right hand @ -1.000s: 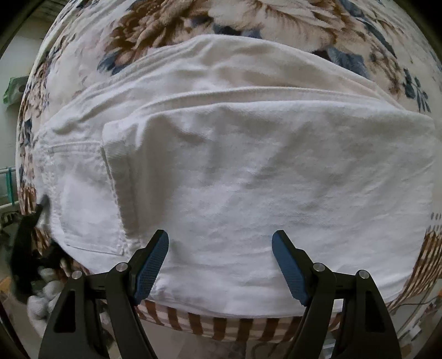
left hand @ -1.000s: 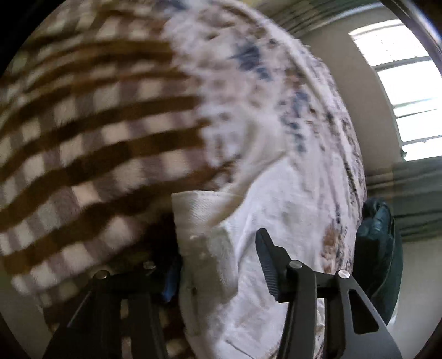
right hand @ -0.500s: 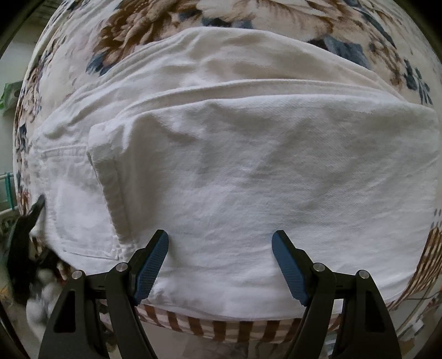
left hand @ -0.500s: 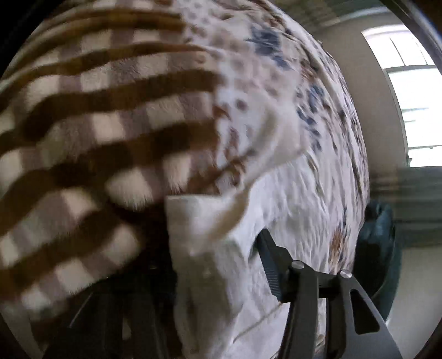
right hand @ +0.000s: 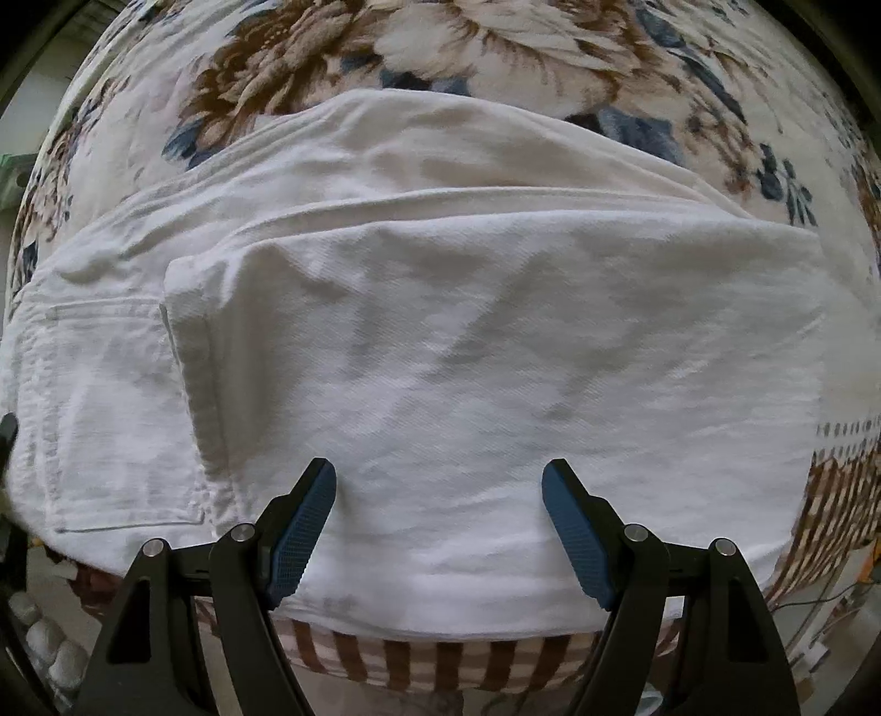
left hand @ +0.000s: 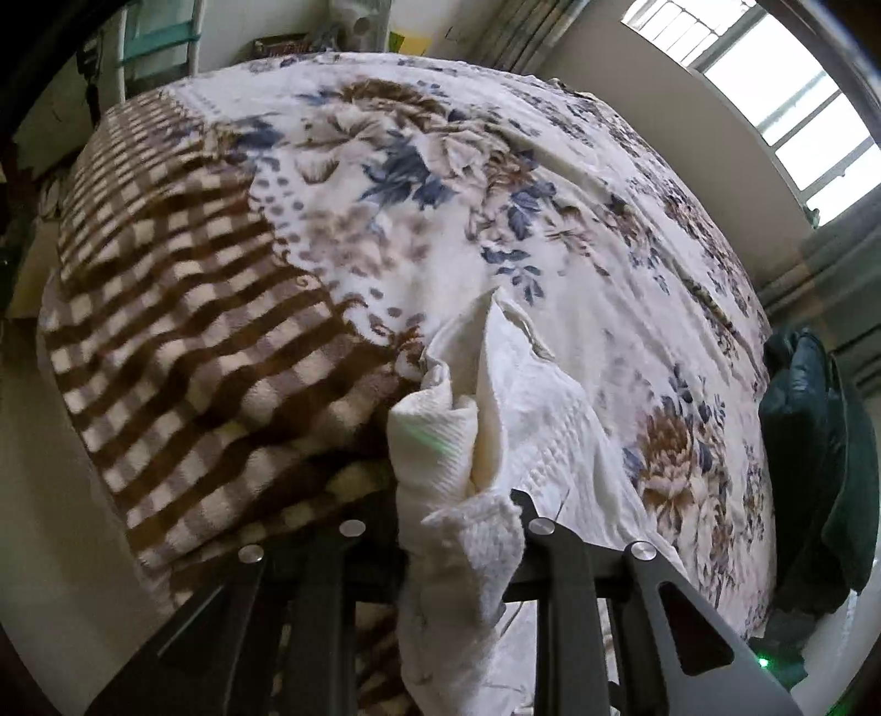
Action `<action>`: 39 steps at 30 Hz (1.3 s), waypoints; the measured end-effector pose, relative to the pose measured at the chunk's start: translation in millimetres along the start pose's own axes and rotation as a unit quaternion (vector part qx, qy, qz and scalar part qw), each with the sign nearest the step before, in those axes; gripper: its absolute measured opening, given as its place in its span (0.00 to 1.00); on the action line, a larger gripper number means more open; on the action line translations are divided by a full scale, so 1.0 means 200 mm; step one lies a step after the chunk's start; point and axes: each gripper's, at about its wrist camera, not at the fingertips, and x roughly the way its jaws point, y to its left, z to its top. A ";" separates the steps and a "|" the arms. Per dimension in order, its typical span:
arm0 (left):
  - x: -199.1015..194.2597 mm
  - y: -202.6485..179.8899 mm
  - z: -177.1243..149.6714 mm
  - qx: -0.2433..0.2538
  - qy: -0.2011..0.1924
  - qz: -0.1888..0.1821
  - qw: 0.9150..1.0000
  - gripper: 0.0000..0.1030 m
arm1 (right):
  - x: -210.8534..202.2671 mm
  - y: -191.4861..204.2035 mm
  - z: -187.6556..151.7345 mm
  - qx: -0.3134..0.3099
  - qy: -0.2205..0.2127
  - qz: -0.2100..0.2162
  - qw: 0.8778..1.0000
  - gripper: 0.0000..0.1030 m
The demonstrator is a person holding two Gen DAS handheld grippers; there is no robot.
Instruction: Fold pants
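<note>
Bedding, floral-printed, supports the work. Left gripper jaws pinch a bunched edge of the white pants, lifting it for a fold; right gripper jaws stand spread above the folded pants on the bed.

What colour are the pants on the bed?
White pants, plain, clearest in the right wrist view.

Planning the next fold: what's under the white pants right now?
The white pants lie on a floral blanket; its brown checked border shows below the near edge. Anything beneath the pants themselves is covered. The left gripper pinches one bunched end; the right gripper is open.
</note>
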 end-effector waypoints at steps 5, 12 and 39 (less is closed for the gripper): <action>-0.10 -0.08 -0.05 0.037 -0.008 0.007 0.999 0.18 | -0.04 -0.09 -0.04 0.011 -0.005 0.005 1.000 0.77; -0.20 -0.27 -0.07 0.095 -0.024 0.000 0.995 0.17 | -0.11 -0.20 -0.06 0.017 -0.034 0.006 0.999 0.90; -0.08 -1.44 -1.30 0.432 0.107 -0.078 0.892 0.16 | -0.42 -1.65 -0.42 0.151 -0.070 -0.025 0.986 0.90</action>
